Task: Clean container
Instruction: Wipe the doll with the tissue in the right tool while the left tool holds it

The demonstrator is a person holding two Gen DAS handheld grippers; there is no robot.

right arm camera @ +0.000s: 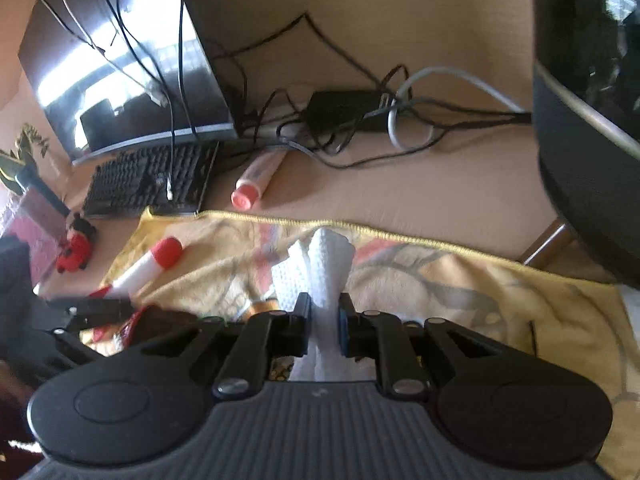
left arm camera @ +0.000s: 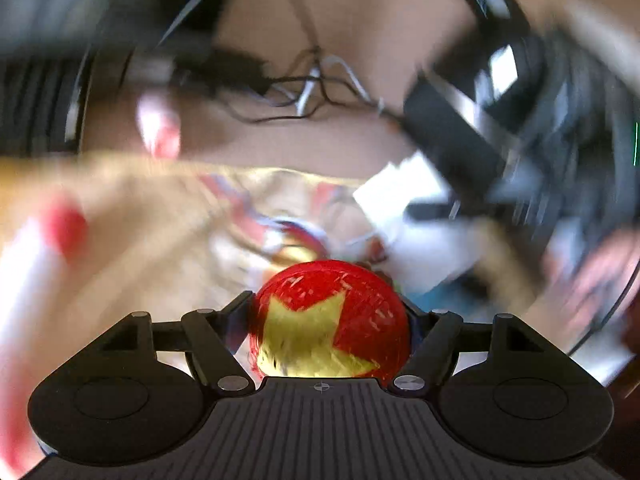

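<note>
- From my left wrist camera, I see the left gripper (left arm camera: 330, 320) with its jaws set about halfway, closed around a red round container (left arm camera: 332, 320) that bears a yellow star; the two fingers press against its sides.
- The container sits right at the bottom centre of this view, just ahead of the gripper body.
- Beyond it I make out a yellow patterned towel (left arm camera: 140, 216), much smeared by motion blur, and something white (left arm camera: 404, 200) to the right that I cannot identify with certainty.
- Dark cables (left arm camera: 288, 92) lie across the tan worktop (left arm camera: 320, 20) further off; the dark shapes at the right are too blurred for me to name.
- From my right wrist camera, the right gripper (right arm camera: 325, 308) has its jaws narrow, pinching a twisted white paper towel (right arm camera: 326, 268) that stands up between the fingers.
- Below it lies the same yellow towel (right arm camera: 460, 280), spread on the worktop (right arm camera: 400, 40).
- On the towel's left part I see a white tube with a red cap (right arm camera: 146, 266).
- On the bare worktop past the towel lie a second tube with a pink cap (right arm camera: 256, 180), a black keyboard (right arm camera: 152, 178), a monitor (right arm camera: 124, 60) and a tangle of cables (right arm camera: 360, 120).
- A small red and black figure (right arm camera: 76, 246) sits at the far left.
</note>
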